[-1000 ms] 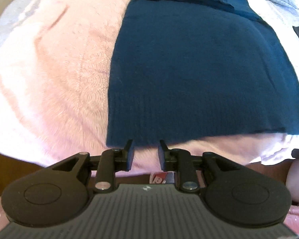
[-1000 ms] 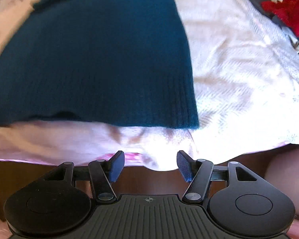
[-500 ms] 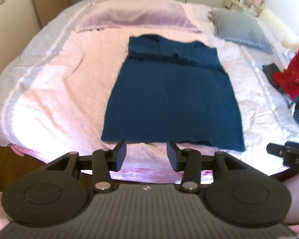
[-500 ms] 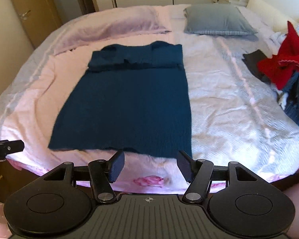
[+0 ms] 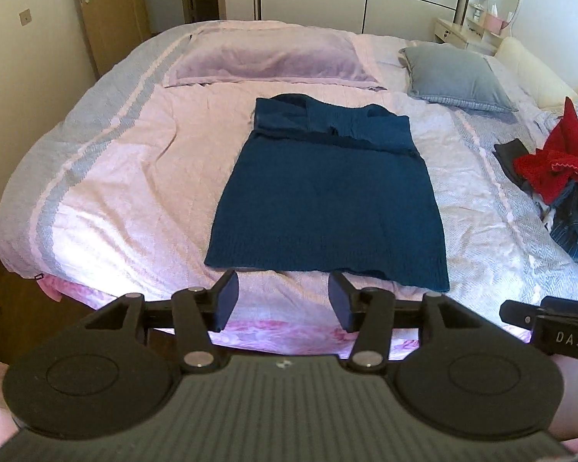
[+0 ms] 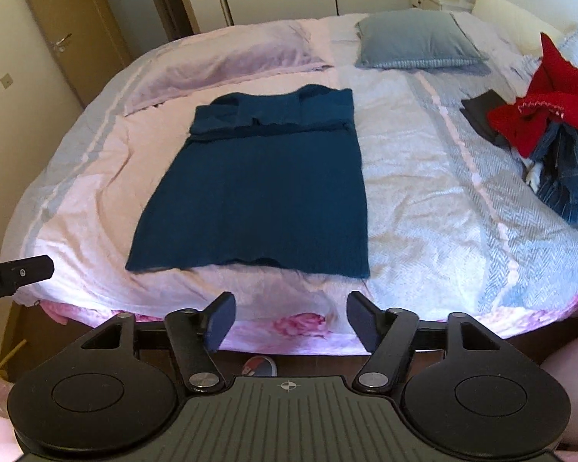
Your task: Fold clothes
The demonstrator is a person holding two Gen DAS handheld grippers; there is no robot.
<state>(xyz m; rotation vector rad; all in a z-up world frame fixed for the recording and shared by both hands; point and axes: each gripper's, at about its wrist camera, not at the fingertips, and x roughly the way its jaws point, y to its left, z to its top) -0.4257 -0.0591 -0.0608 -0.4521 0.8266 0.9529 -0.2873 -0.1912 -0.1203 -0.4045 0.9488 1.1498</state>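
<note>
Left hand-held gripper point(image 5: 283, 300) sits low in the left wrist view, jaws just opened further, half wide with nothing between them; above it the dark blue knitted sweater point(image 5: 327, 200) lies flat at mid-frame on the pink bed point(image 5: 127, 177), sleeves folded across its top; a lilac pillow point(image 5: 266, 57) and a grey cushion point(image 5: 454, 77) lie beyond; red and denim clothes point(image 5: 558, 177) are heaped at the right edge.

Right hand-held gripper point(image 6: 291, 321) in the right wrist view gapes wide and empty, jaws just opened further; the sweater point(image 6: 262, 192) lies centre-left, ribbed hem nearest; the clothes heap point(image 6: 551, 134) lies upper right, well apart.
</note>
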